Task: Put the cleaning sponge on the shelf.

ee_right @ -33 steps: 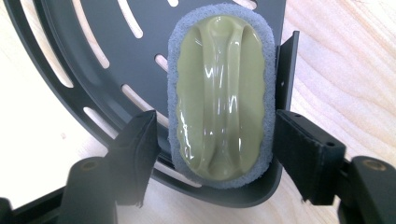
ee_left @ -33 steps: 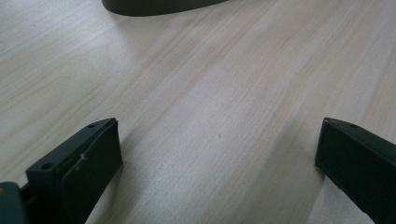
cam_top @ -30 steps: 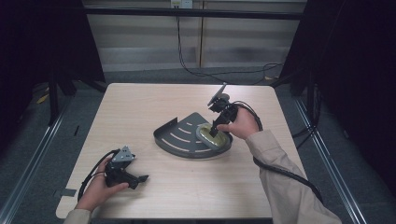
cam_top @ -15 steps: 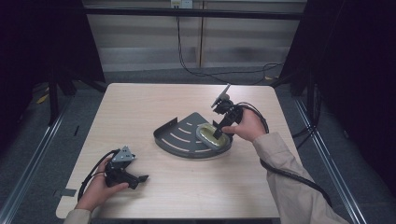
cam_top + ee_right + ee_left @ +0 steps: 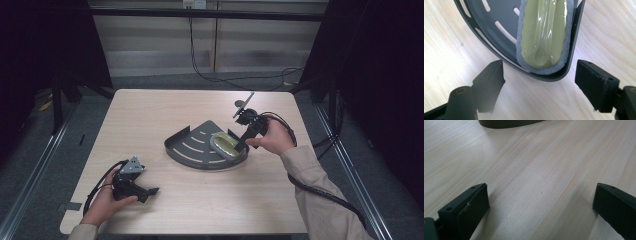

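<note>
A dark grey fan-shaped slotted tray (image 5: 192,147) (image 5: 486,20) lies at the middle of the table. A green sponge with a grey rim (image 5: 226,144) (image 5: 544,32) rests in its right corner. My right gripper (image 5: 241,146) (image 5: 540,65) points down at that corner, just off the tray's rim. Its jaws have just been opening and stand wide, with the tray corner and the sponge's end in the gap but untouched by the pads. My left gripper (image 5: 151,192) (image 5: 541,187) rests low over the wood at the front left, open and empty, with the tray's edge (image 5: 509,123) far ahead of it.
The light wooden table (image 5: 150,115) has bare wood around the tray. A black cable (image 5: 320,192) trails from the right gripper past the right forearm and off the table's edge. Dark frame posts and floor rails stand on both sides.
The right hand has drawn back a little to the right, away from the sponge, which stays in the tray. The left hand has kept still.
</note>
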The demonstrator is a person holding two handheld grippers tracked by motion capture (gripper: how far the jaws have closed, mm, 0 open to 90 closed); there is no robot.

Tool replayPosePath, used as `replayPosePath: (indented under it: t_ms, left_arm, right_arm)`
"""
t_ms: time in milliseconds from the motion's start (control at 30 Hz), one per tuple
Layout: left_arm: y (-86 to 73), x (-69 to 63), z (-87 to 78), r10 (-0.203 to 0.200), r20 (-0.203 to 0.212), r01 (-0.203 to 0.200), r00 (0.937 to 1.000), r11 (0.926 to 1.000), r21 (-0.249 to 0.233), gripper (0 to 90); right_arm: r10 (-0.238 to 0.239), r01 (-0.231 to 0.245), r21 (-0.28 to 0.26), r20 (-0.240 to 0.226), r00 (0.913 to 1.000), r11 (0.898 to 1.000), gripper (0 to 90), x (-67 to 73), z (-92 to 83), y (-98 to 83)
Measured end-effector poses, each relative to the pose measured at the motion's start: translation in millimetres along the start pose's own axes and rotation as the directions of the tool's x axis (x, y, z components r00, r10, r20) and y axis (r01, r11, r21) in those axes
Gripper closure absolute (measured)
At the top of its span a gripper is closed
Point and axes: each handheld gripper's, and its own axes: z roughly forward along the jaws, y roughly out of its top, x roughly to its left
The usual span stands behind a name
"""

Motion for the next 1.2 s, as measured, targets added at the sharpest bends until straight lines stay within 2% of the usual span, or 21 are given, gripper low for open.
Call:
replayPosePath:
  t_ms: [67, 233, 733, 933, 1133, 1200]
  left_arm:
    - [-0.1, -0.3, 0.2, -0.005, 0.002, 0.005, 1.0000, 1.0000, -0.001, 0.0]
    - [0.0, 0.0, 0.0, 0.000, 0.000, 0.000, 1.0000, 1.0000, 0.000, 0.0]
    - [0.0, 0.2, -0.2, 0.004, 0.001, -0.004, 1.0000, 1.0000, 0.005, 0.0]
    - [0.1, 0.3, -0.2, 0.006, 0.000, -0.006, 1.0000, 1.0000, 0.004, 0.0]
    - [0.1, 0.3, -0.2, 0.006, 0.000, -0.006, 1.0000, 1.0000, 0.004, 0.0]
    - [0.1, 0.3, -0.2, 0.006, 0.000, -0.006, 1.0000, 1.0000, 0.004, 0.0]
  right_arm:
    - [-0.001, 0.001, -0.017, -0.003, 1.0000, 1.000, 22.9, 0.1, -1.4, -3.0]
    - [-0.009, 0.009, -0.021, 0.005, 1.0000, 1.000, 22.6, 2.1, -4.5, -10.9]
    - [-0.021, 0.020, -0.046, -0.010, 0.9997, 0.999, 21.4, 1.4, -2.8, -43.9]
    - [-0.042, 0.042, -0.044, -0.015, 0.9990, 0.998, 20.9, 4.1, 0.7, -53.6]
    - [-0.039, 0.037, -0.046, -0.031, 0.9988, 0.998, 20.3, 8.2, 3.8, -63.0]
    - [-0.049, 0.048, -0.039, -0.018, 0.9986, 0.998, 20.2, 9.4, 5.3, -65.7]
